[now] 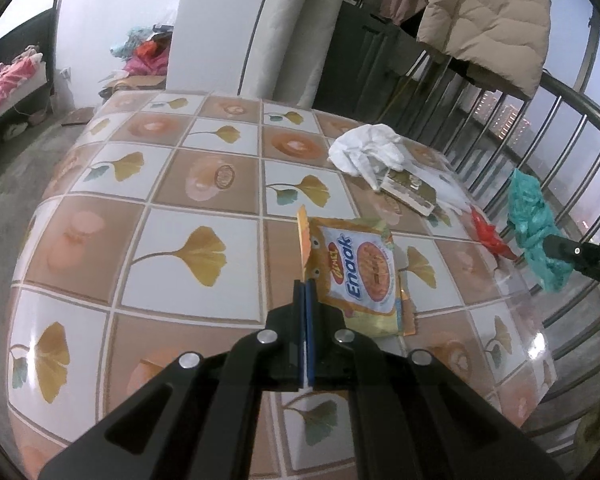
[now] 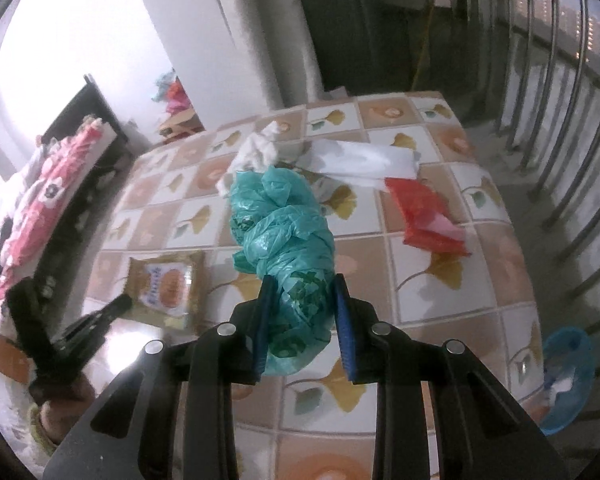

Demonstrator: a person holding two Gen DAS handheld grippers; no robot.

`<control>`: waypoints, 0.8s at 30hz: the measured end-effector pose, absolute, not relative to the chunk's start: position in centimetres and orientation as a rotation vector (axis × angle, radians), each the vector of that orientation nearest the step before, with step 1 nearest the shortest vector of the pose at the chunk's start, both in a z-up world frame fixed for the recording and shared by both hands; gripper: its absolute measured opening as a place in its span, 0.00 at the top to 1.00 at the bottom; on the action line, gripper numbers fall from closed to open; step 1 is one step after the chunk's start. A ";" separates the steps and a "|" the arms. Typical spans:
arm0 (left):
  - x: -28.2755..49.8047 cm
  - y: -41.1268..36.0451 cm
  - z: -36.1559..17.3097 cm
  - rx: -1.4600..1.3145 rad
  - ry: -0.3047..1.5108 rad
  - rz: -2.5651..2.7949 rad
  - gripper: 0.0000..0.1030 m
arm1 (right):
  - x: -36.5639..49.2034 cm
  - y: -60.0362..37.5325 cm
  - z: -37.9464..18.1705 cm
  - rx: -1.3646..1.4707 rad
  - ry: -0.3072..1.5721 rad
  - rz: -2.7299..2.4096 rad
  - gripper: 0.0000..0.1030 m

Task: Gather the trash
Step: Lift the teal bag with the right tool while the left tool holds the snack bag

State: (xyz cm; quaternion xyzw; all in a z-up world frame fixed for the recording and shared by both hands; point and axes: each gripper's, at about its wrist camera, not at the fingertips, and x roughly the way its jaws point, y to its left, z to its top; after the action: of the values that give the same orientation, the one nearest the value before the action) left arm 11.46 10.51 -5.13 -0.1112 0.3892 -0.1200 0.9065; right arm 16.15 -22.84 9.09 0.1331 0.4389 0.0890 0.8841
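Note:
My left gripper is shut on the edge of an orange Enaak snack wrapper, which lies on the tiled tabletop. The wrapper also shows in the right wrist view, with the left gripper at its corner. My right gripper is shut on a crumpled teal plastic bag and holds it above the table; the bag also shows at the right of the left wrist view. A red plastic bag, crumpled white paper and a flat printed packet lie on the table.
A blue bin sits on the floor beside the table's right side. A metal railing runs along the right. A white pillar and a bed stand beyond the table.

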 end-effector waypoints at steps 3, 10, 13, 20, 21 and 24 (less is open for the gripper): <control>11.0 10.0 -4.9 -0.229 0.796 -0.260 1.00 | 15.3 -22.4 9.8 0.284 0.899 0.207 0.74; 10.0 9.1 -5.4 -0.262 0.799 -0.283 1.00 | 14.5 -19.9 9.2 0.251 0.934 0.263 0.74; 9.4 9.1 -5.5 -0.274 0.795 -0.289 1.00 | 14.4 -18.5 8.2 0.227 0.971 0.269 0.74; 8.6 10.2 -5.5 -0.314 0.776 -0.287 1.00 | 13.9 -17.0 7.9 0.182 0.998 0.251 0.74; 8.5 10.4 -5.4 -0.320 0.774 -0.286 1.00 | 13.9 -16.9 8.0 0.178 0.995 0.247 0.74; 8.4 11.2 -5.3 -0.340 0.763 -0.284 1.00 | 13.8 -16.7 8.6 0.171 0.984 0.234 0.74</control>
State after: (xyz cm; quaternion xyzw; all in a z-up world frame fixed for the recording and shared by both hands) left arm 8.43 11.15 -5.31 -0.1647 0.3691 -0.1374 0.9043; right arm 13.77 -16.71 8.56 0.0816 0.4707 0.1121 0.8713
